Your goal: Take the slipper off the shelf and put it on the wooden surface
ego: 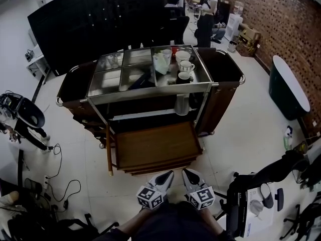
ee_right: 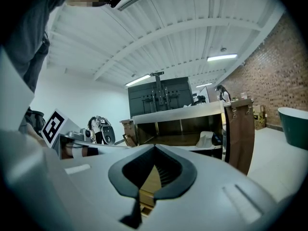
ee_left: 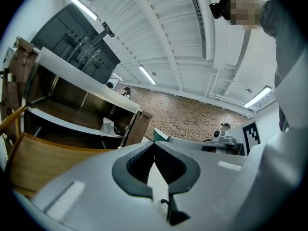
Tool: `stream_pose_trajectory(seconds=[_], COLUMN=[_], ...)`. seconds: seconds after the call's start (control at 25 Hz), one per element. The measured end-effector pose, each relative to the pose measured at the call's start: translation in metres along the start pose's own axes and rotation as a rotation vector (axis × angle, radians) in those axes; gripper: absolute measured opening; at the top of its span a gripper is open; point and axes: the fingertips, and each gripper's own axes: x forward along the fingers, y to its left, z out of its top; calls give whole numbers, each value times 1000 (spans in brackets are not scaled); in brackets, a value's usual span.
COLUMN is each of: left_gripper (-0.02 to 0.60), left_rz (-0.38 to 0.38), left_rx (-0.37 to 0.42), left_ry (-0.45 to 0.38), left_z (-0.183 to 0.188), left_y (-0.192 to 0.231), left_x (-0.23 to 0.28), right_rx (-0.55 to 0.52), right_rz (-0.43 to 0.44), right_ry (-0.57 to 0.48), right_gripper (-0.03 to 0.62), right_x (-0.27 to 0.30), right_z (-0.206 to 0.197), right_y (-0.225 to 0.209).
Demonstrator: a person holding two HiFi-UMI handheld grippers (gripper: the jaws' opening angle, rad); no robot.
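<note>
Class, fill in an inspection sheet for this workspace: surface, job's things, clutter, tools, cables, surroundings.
Surface: wooden surface low at the front of the cart, nothing on it.
Job's things: white slipper on the cart's shelf, not yet taken.
Clutter: cups in the cart's top tray.
Tools: left tool and right tool both shut, holding nothing, near the wooden surface's front edge.
Cables: black cables on the floor, left.
Surroundings: brick wall, green tub, person beyond the cart.

Service cart [ego: 150, 90] with a shiny, reflective metal top; a smooth, matt brown wooden surface [ego: 155, 145] in front; a matt white slipper [ego: 181, 105]; a pale, faintly glossy floor [ego: 241, 134]; a rough red brick wall [ego: 286, 19].
</note>
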Motion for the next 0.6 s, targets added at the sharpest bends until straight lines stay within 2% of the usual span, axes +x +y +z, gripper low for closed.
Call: stream_pose_trajectory(seconds=[0.48, 0.6], left_gripper=[21, 44], left_rz=[23, 33], left_rx=[-39, -48], left_ry=[-10, -13], left_z=[9, 13], left_y=[38, 50], left_x=[-2, 10], right_rx=[-14, -30], right_rz=[63, 76], right_ry=[76, 82], right_gripper=[3, 3], right_x=[56, 74], right_z=[-5, -5], right_y=[-6, -16])
